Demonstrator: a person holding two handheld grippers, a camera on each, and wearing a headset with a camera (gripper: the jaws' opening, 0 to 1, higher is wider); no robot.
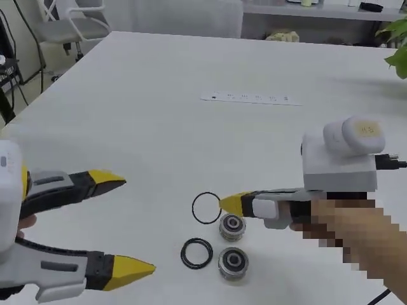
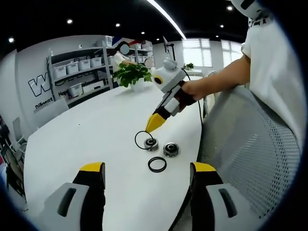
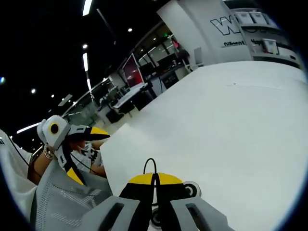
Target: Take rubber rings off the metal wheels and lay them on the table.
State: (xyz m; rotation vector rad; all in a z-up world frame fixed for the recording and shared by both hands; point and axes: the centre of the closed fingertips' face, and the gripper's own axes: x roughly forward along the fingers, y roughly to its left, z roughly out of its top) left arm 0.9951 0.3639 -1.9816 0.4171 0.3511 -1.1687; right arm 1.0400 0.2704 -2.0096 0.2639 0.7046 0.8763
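Two metal wheels [image 1: 232, 227] [image 1: 233, 262] sit close together near the front of the white table [image 1: 159, 114]. One black rubber ring [image 1: 196, 253] lies flat to the left of the nearer wheel. My right gripper [image 1: 229, 204] is shut on a second thin black ring [image 1: 206, 208], which hangs just left of the farther wheel. My left gripper [image 1: 121, 225] is open at the front left, apart from the wheels, with nothing between its jaws. In the left gripper view, the right gripper [image 2: 154, 123] pinches the ring [image 2: 144, 139] above the wheels [image 2: 151, 144] [image 2: 170, 149], and the loose ring [image 2: 157, 164] lies nearer.
A white power strip [image 1: 251, 98] lies flat further back on the table. Green plant leaves [image 1: 397, 44] reach in at the far right edge. Office chairs [image 1: 76, 22] stand beyond the far left corner.
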